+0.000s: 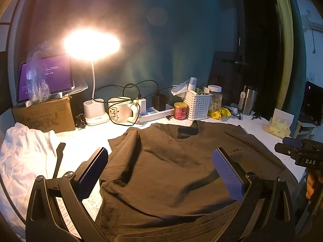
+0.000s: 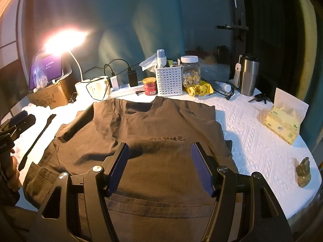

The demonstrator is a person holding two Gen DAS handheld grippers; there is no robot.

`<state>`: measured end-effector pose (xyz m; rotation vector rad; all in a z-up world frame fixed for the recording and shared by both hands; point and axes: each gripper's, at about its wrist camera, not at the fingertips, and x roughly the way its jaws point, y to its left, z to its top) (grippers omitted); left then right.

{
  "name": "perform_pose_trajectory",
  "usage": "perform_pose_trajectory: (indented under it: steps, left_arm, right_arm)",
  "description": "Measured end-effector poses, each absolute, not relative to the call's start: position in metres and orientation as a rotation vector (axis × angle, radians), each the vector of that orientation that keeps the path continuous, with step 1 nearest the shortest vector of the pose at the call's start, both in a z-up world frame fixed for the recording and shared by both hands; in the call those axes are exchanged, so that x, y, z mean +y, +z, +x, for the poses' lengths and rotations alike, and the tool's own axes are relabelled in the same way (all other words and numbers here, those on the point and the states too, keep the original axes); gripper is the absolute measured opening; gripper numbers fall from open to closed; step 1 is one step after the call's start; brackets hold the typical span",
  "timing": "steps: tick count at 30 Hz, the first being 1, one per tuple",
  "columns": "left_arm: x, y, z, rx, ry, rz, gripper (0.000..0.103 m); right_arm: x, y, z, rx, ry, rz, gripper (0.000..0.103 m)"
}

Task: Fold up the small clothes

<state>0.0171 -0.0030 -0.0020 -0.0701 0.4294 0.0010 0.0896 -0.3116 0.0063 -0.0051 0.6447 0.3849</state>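
Brown cotton T-shirt point(image 2: 145, 141) lies flat, front up, on the white quilted table cover point(image 2: 258, 141). Left gripper point(image 1: 159, 173) and right gripper point(image 2: 159, 167) hover level above its lower half, fingers apart, holding nothing.

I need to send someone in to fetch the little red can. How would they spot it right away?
Start at the brown T-shirt spread on the white tabletop and look just past its collar. The red can stands there, between the power strip and the white perforated basket. It is the only red item, short, round, with a gold lid.
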Motion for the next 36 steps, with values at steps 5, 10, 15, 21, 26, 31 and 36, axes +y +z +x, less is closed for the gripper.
perform_pose_trajectory:
  steps: [5,10,15,21,26,31,36]
  left_arm:
    - [-0.010,-0.003,0.024,0.438,0.003,-0.055,0.102]
    - [-0.017,-0.004,0.035,0.451,0.017,-0.037,0.102]
    - [-0.021,-0.009,0.049,0.466,0.035,-0.038,0.102]
    - [-0.032,-0.016,0.068,0.499,0.046,-0.018,0.102]
    - [-0.039,-0.020,0.084,0.515,0.064,0.002,0.102]
    - [-0.042,-0.028,0.100,0.546,0.084,0.005,0.102]
    - [-0.046,-0.034,0.114,0.571,0.097,0.012,0.102]
  right_arm:
    - [-0.318,0.002,0.105,0.656,0.393,-0.014,0.068]
    - [-0.337,-0.003,0.126,0.666,0.379,-0.027,0.068]
    - [-0.355,-0.012,0.155,0.681,0.422,-0.057,0.068]
    - [-0.380,-0.023,0.197,0.708,0.505,-0.065,0.068]
    - [-0.395,-0.036,0.235,0.751,0.549,-0.061,0.067]
    - [-0.400,-0.053,0.271,0.809,0.587,-0.060,0.067]
    - [-0.400,-0.071,0.296,0.879,0.672,-0.025,0.067]
